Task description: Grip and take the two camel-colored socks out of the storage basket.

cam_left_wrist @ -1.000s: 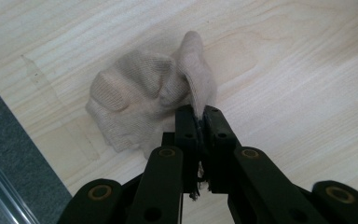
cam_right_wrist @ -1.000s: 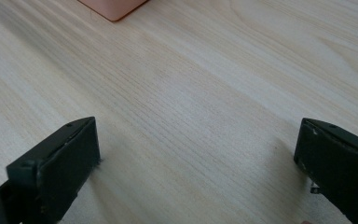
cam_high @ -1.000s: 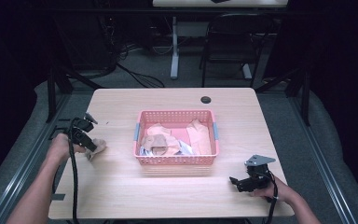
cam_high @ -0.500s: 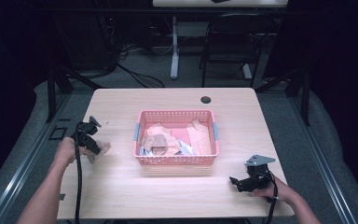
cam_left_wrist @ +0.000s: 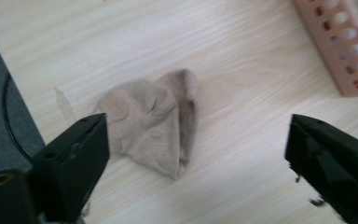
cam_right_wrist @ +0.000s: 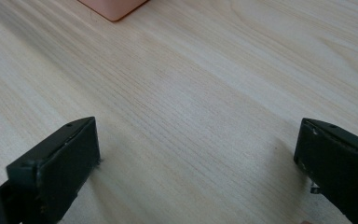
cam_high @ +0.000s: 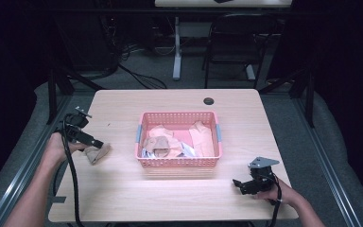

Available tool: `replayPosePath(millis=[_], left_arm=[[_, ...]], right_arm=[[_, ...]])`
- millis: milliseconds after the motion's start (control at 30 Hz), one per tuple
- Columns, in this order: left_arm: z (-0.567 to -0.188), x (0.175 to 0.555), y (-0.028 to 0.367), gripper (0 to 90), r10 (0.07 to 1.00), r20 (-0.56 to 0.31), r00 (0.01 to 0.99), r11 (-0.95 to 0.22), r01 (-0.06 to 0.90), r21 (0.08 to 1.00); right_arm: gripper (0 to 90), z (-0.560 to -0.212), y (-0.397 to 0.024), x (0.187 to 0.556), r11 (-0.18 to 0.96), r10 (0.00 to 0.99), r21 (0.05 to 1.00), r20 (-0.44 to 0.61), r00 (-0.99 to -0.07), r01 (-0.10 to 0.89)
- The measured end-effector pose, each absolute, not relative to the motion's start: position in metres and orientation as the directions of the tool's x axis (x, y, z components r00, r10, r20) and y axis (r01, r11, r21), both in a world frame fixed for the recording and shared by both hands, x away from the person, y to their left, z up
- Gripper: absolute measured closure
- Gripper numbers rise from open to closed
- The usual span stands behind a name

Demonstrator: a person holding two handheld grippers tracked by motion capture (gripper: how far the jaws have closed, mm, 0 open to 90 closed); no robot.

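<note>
one beige sock (cam_left_wrist: 151, 119) now lies crumpled on the counter (cam_high: 123, 189), left of the pink basket (cam_high: 177, 163), with the left tongs (cam_left_wrist: 196, 154) parted wide above it and holding nothing. a second ago, in the high view, the left hand sat farther back toward the counter's left edge; since then it has shifted in toward the basket and slightly toward the person, and the sock sits just under the tips of the left tongs (cam_high: 94, 144). in the left gripper view one jaw stands left of the sock, near its edge, and the other well off to the right, so the cloth lies toward the left of the gap, not touched as far as i can tell. judgement: either it has just been let go or the tongs are lining up for a pick; can't tell which from this. the basket holds more pinkish and beige cloth pieces (cam_high: 170, 142), so this looks like sorting laundry out of or into it. right tongs (cam_high: 246, 185) have not moved across the three moments, resting low at the near right of the counter, jaws spread and empty over bare wood in the right gripper view, basket corner (cam_right_wrist: 114, 7) at top. a black round grommet (cam_high: 209, 100) sits at the far edge.
</note>
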State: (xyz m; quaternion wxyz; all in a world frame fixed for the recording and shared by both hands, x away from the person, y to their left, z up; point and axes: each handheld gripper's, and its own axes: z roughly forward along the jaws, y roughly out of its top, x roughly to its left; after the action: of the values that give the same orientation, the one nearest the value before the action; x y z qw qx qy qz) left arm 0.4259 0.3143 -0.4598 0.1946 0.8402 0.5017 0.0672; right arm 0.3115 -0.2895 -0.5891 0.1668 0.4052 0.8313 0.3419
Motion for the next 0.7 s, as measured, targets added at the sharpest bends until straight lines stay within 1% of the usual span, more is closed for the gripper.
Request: replayPosePath(millis=[33,167,333,500,700], left_arm=[[-0.454,0.423,0.313,0.0,0.863,-0.078,0.500,-0.427,0.803,0.416],[-0.438,0.413,0.306,0.0,0.844,-0.078,0.531,-0.422,0.747,0.513],[-0.431,0.406,0.290,0.0,0.827,-0.067,0.559,-0.417,0.688,0.594],[-0.431,0.403,0.270,0.0,0.808,-0.061,0.586,-0.418,0.643,0.642],[-0.438,0.405,0.242,0.0,0.779,-0.064,0.624,-0.433,0.609,0.665]], right_arm=[[0.0,-0.589,-0.289,0.312,0.438,0.788,0.704,0.000,-0.616,0.559],[0.0,-0.589,-0.290,0.312,0.438,0.788,0.704,-0.001,-0.616,0.559],[0.0,-0.589,-0.290,0.312,0.438,0.788,0.704,0.000,-0.616,0.559],[0.0,-0.589,-0.290,0.312,0.438,0.787,0.704,0.000,-0.616,0.559],[0.0,-0.589,-0.290,0.312,0.438,0.787,0.704,0.000,-0.616,0.559]])
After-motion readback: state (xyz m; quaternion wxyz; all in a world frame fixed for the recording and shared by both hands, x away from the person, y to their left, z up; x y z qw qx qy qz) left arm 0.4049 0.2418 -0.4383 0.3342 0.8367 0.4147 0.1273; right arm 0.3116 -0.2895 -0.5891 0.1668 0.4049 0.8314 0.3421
